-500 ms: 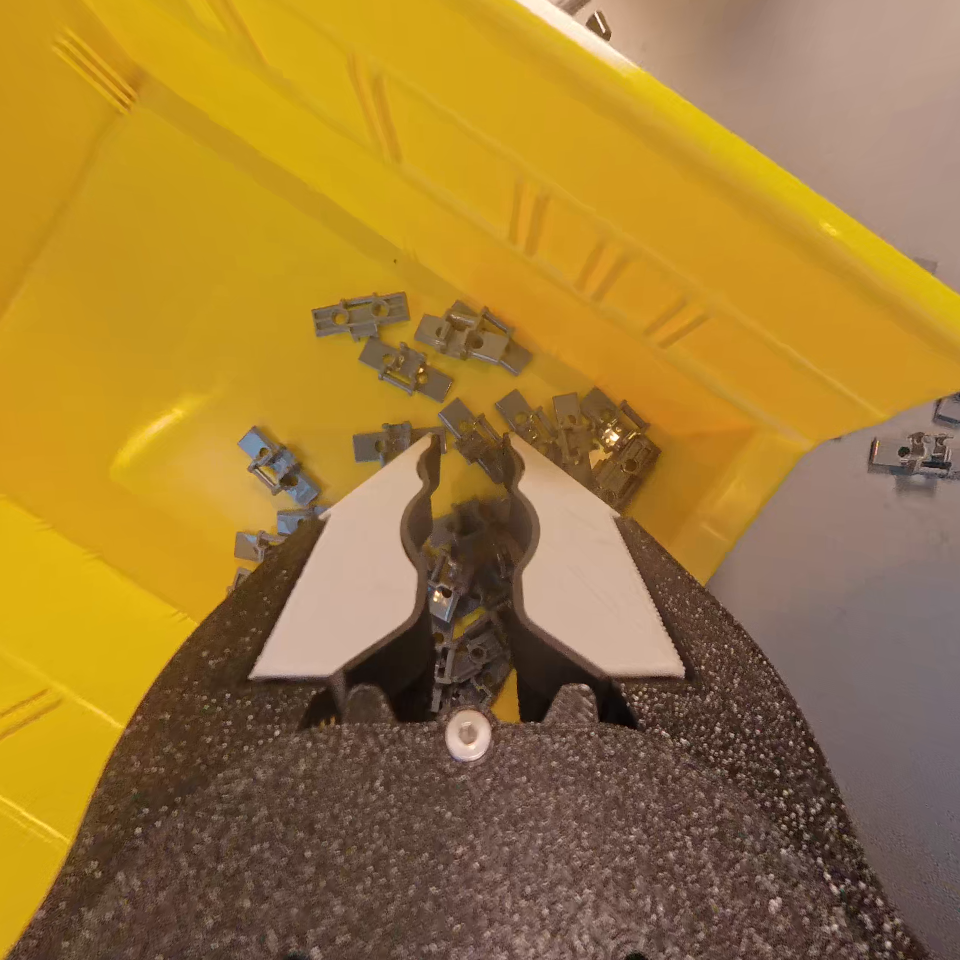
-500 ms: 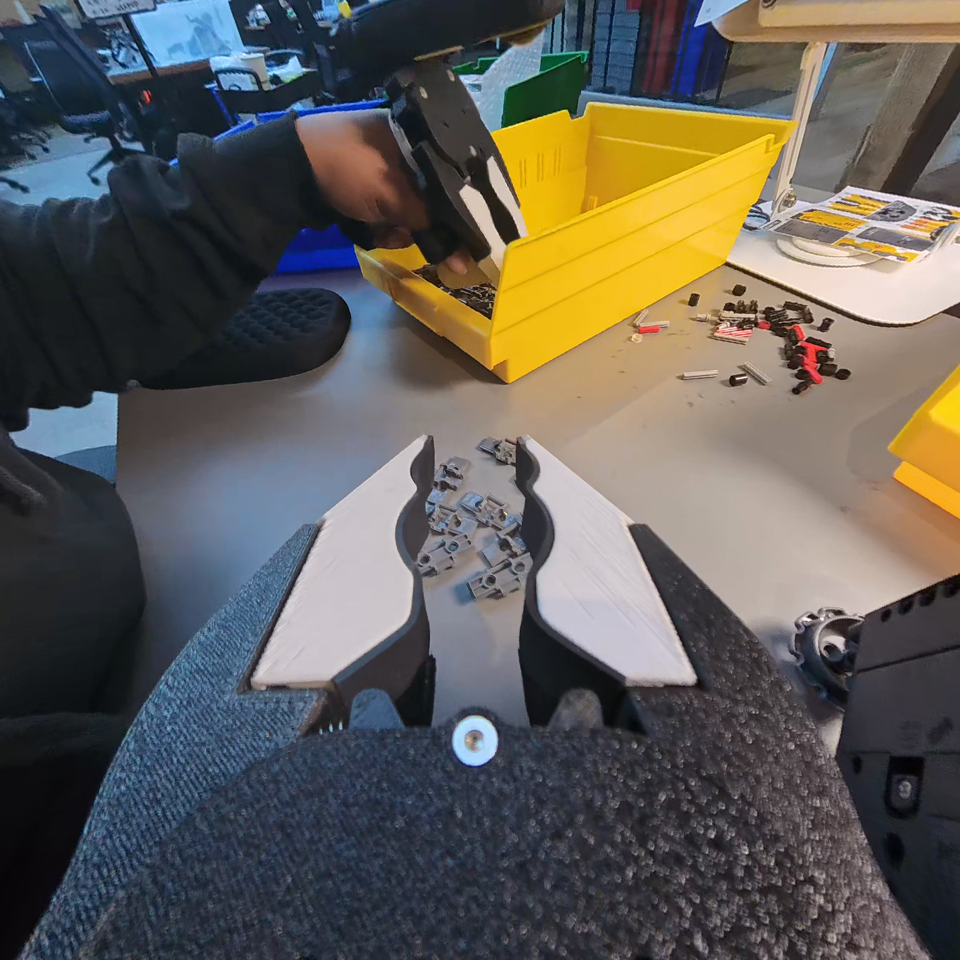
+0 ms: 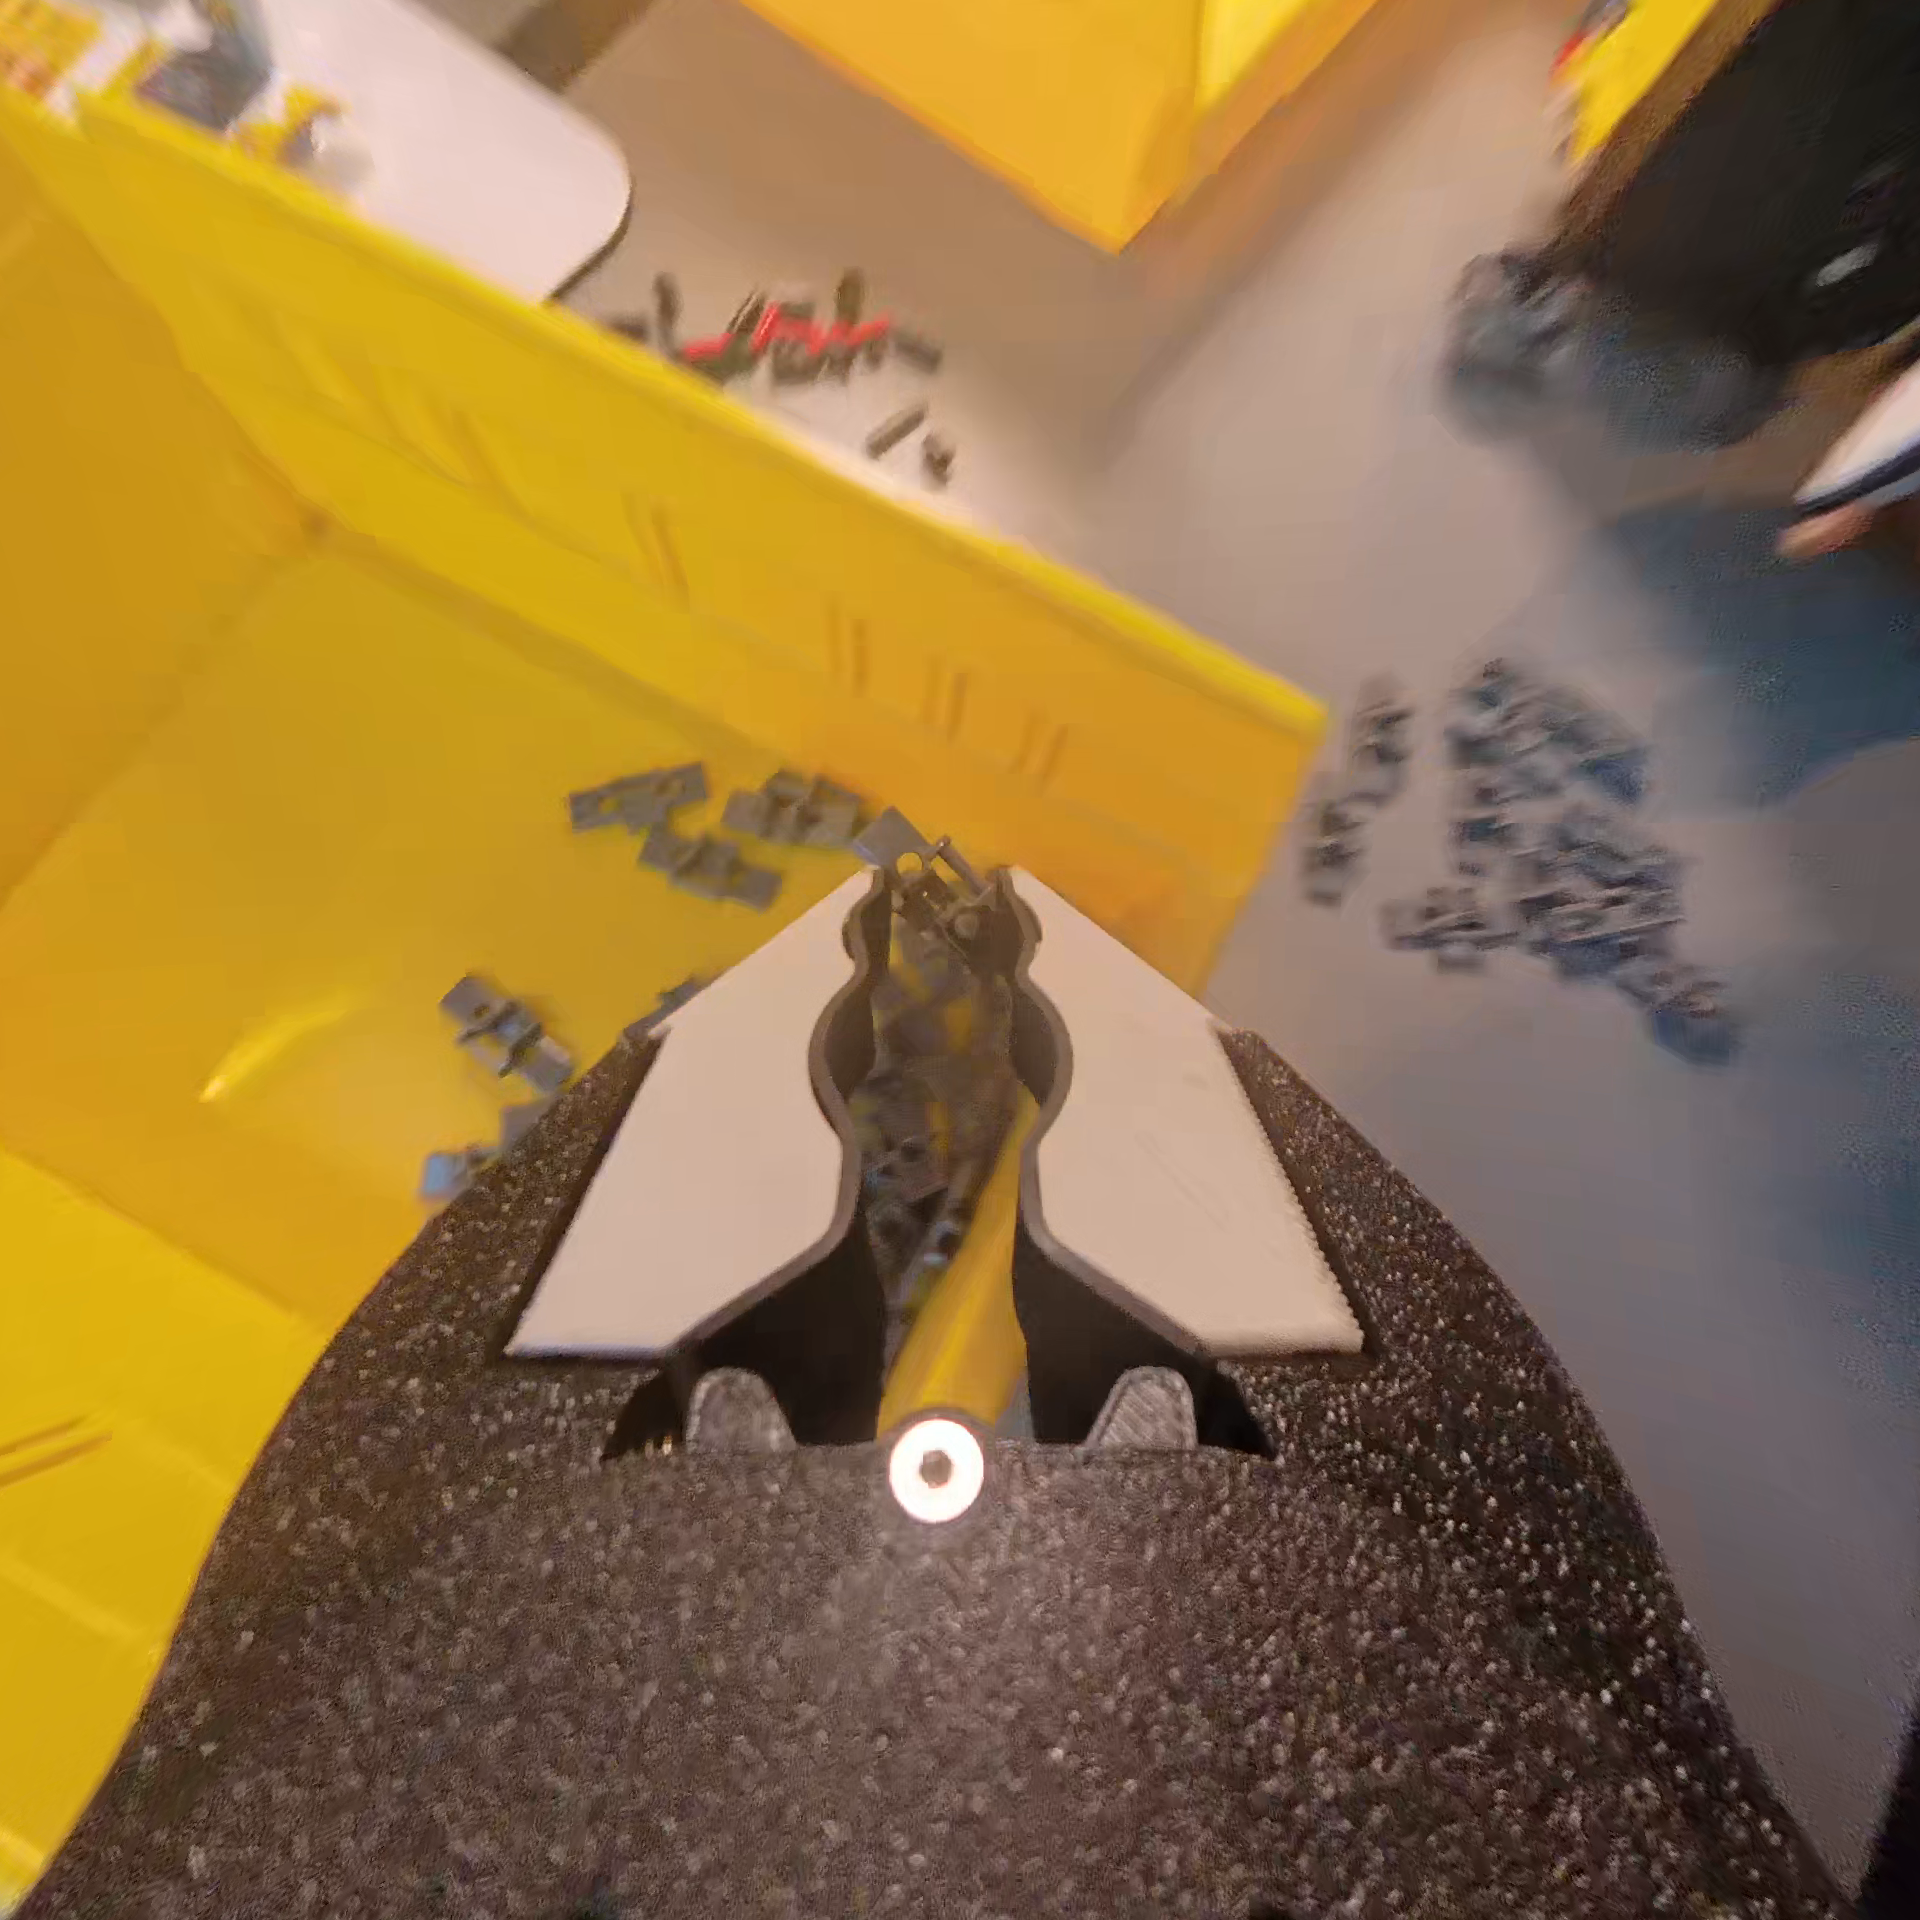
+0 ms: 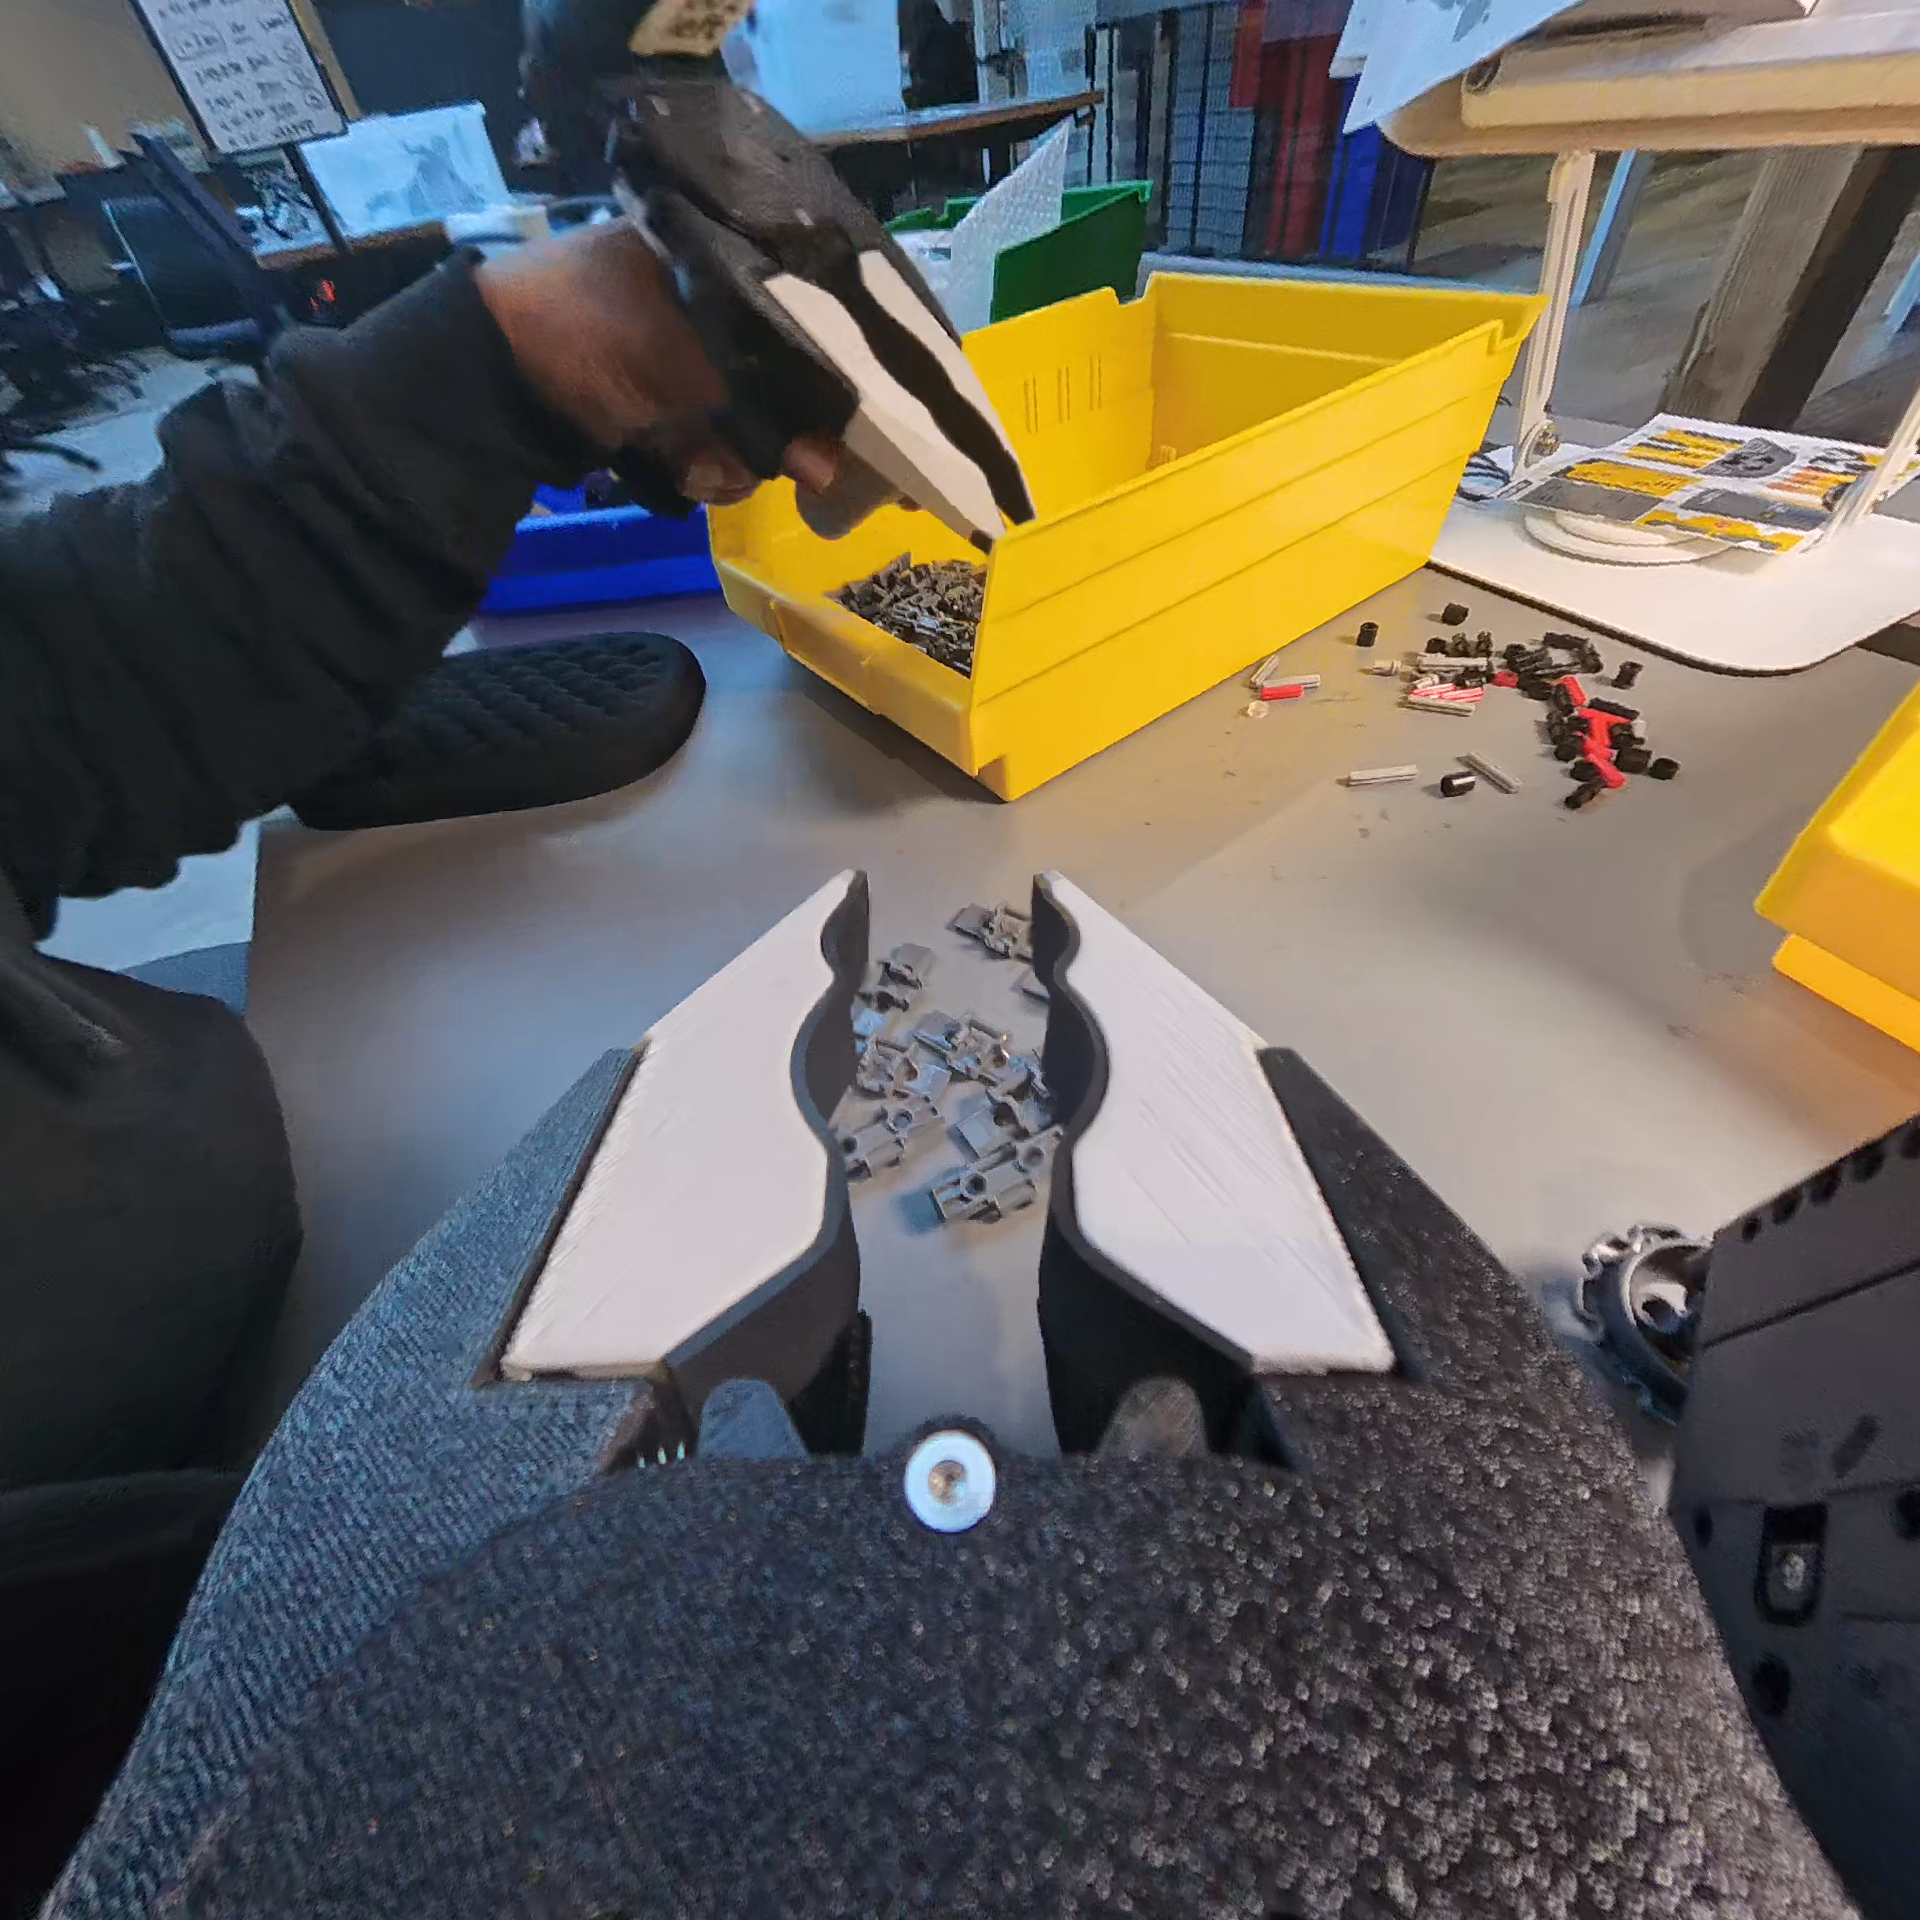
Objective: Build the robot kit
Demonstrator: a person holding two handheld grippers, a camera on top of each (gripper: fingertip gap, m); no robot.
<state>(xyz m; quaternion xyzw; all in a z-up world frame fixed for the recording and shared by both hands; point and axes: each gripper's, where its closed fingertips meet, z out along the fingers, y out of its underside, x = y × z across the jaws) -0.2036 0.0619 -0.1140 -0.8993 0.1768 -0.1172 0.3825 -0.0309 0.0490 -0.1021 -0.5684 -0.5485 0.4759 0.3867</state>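
Note:
My left gripper [image 3: 943, 899] is shut on a small grey plastic part [image 3: 935, 883] pinched at its fingertips, above the front corner of a yellow bin [image 3: 312, 644]. Several more grey parts [image 3: 686, 831] lie on the bin floor. In the right wrist view the left gripper [image 4: 992, 520], held in a hand, hangs over the bin's near rim [image 4: 1195, 592]. My right gripper [image 4: 951, 894] is open and empty, hovering low over a pile of grey parts [image 4: 956, 1081] on the grey table. The same pile shows blurred in the left wrist view [image 3: 1527, 862].
Black and red pins [image 4: 1538, 696] are scattered right of the bin. A second yellow bin [image 4: 1860, 914] sits at the right edge. A black device [image 4: 1818, 1403] and a gear [image 4: 1642, 1299] are at the near right. A black armrest [image 4: 520, 717] is at the left. Some 20 cm of space lies between my two pairs of fingers. My left tips are about 25 cm from the gear [image 4: 1642, 1299], my right tips only 15 cm. Look for it in the left wrist view [image 3: 1514, 322] too.
My left gripper has closed on a grey part and lifted up out of the bin, swinging towards the table pile. The right gripper has stayed open over the pile.

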